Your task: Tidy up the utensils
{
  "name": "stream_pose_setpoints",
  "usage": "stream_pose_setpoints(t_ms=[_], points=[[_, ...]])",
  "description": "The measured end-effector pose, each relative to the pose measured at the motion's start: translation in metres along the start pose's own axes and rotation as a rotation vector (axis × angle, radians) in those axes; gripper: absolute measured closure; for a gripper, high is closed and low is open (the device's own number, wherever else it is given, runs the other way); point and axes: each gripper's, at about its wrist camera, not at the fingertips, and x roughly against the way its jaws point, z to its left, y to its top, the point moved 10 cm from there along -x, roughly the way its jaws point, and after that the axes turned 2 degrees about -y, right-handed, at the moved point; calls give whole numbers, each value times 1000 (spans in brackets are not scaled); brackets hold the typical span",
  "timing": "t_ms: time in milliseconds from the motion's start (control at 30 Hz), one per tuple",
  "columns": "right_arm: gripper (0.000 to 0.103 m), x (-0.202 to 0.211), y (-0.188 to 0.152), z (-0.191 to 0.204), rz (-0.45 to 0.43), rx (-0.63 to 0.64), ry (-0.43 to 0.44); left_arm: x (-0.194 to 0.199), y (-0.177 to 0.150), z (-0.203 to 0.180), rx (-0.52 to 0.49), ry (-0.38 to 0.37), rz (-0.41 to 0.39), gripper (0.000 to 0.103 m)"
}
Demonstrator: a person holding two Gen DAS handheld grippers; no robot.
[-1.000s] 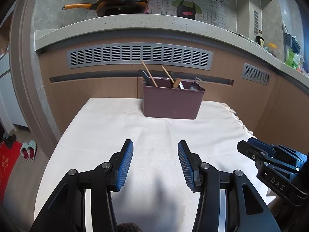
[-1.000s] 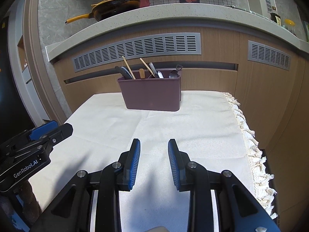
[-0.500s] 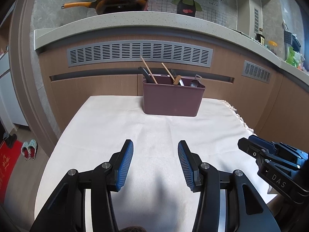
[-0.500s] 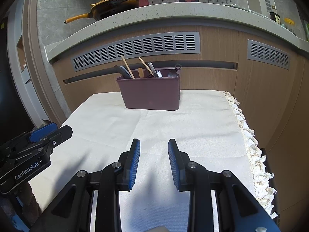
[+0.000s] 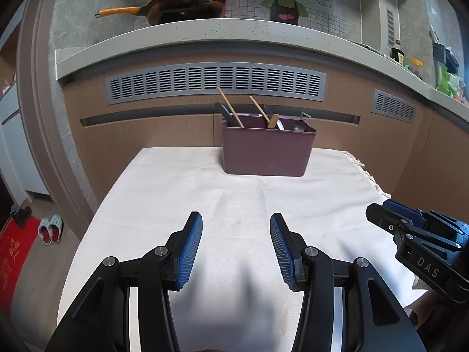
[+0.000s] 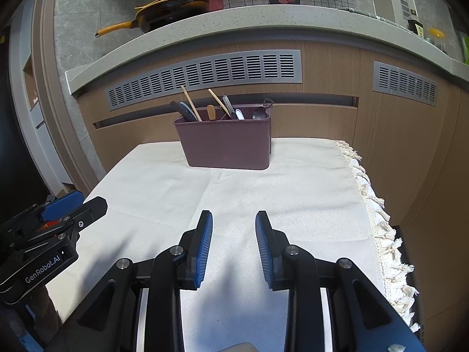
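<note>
Left gripper [image 5: 236,220]: bottom centre of the left wrist view, jaws wide apart, nothing between the blue pads, only bare cloth under them. In the right wrist view it shows at the lower left edge [image 6: 88,208], over the cloth's left side.
Right gripper [image 6: 233,218]: bottom centre of the right wrist view, jaws apart with a narrower gap than the left one's, holding nothing. In the left wrist view it enters at the lower right edge [image 5: 378,214], black body with a blue pad.
Cloth [image 5: 205,190]: cream, covers the table from the lower frame up to mid-frame; a crease runs across it; bare apart from the bin. A tasselled fringe [image 6: 378,205] hangs down its right edge.
Bin [image 5: 266,149]: plum-coloured plastic, upright at the far end of the cloth, centre of both views, well apart from both grippers.
Utensils [image 6: 225,108]: all standing in the bin, tops leaning out over the rim: two wooden chopsticks [image 5: 230,107], a dark handle at the left, a short wooden handle, metal pieces and a spoon at the right end. Which compartment each sits in cannot be told.
Cabinet [image 5: 146,138]: wood fronts behind the table, with a grey slotted vent [image 5: 217,80] above the bin.
Counter [image 5: 205,33]: pale speckled top, upper frame.
Pan [image 5: 181,6]: dark with an orange handle, on the counter at upper centre-left.
Floor: slippers [image 5: 49,230] and a red mat [image 5: 14,252] at the lower left of the left wrist view.
</note>
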Motion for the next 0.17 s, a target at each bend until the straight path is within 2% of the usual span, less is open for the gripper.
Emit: stream_pose_setpoints(t_ms=[167], points=[[73,-7,-3,-1,19,-15,-8,-2,1,11,22,12,-13,54]])
